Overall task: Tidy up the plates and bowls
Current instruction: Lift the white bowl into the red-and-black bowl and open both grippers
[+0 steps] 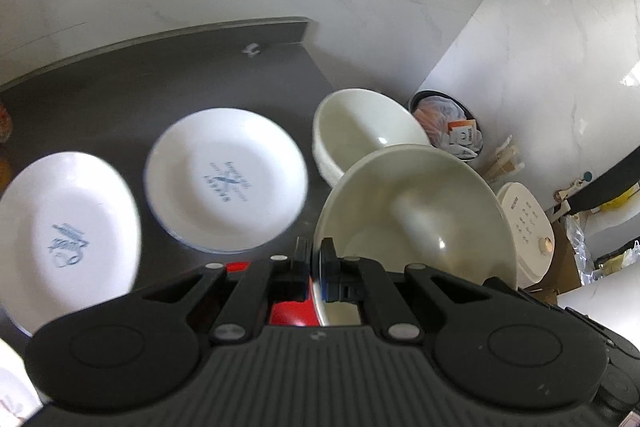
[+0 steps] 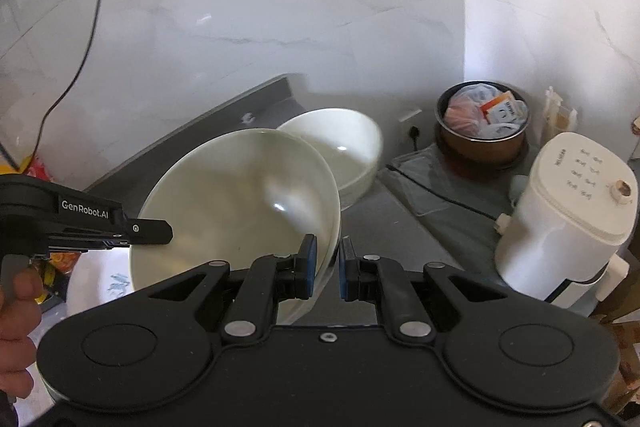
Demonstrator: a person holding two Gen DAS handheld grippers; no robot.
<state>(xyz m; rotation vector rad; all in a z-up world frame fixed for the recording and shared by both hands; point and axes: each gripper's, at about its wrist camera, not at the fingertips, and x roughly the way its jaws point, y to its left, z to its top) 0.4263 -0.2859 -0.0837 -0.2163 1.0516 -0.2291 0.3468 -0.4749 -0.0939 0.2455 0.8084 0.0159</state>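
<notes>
**Bowl in the air, on its way to the stack**

White marble walls close in a dark grey bench (image 1: 120, 87) with two white plates (image 1: 226, 181) lying side by side on it. At the bench's far right corner sits a stack of bowls (image 1: 360, 131).

Your left gripper (image 1: 316, 263) has its jaws shut on the rim of a cream bowl (image 1: 416, 211), held off the bench and just short of the stack. Your right gripper (image 2: 328, 263) has its jaws slightly parted astride the opposite rim; one pad touches, the other seems clear.

This looks like the nesting step. Next, bring the bowl over the stack, level it, and lower it in before you let go.
</notes>
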